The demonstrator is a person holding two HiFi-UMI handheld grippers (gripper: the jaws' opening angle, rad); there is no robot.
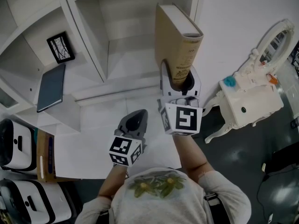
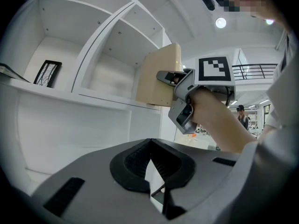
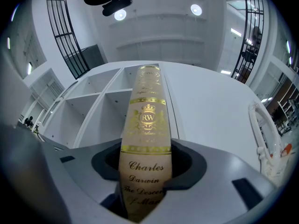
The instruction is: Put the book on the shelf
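A tan hardback book (image 1: pixel 175 41) with gold print on its spine (image 3: pixel 147 125) stands upright in my right gripper (image 1: pixel 180 85), which is shut on its lower end. It is held in front of the right-hand open compartment of the white shelf unit (image 1: pixel 117 85). In the left gripper view the book (image 2: pixel 159 80) and the right gripper (image 2: pixel 182 101) hang just before the shelf's edge. My left gripper (image 1: pixel 135 118) is lower and to the left, over the white top, its jaws shut on nothing (image 2: pixel 156 195).
A small black picture frame (image 1: pixel 60 47) and a dark flat tablet (image 1: pixel 50 87) occupy the left compartments. A white ornate toy dresser with a mirror (image 1: pixel 252 99) stands at the right. White headsets (image 1: pixel 14 143) and cardboard (image 1: pixel 46 155) lie at the lower left.
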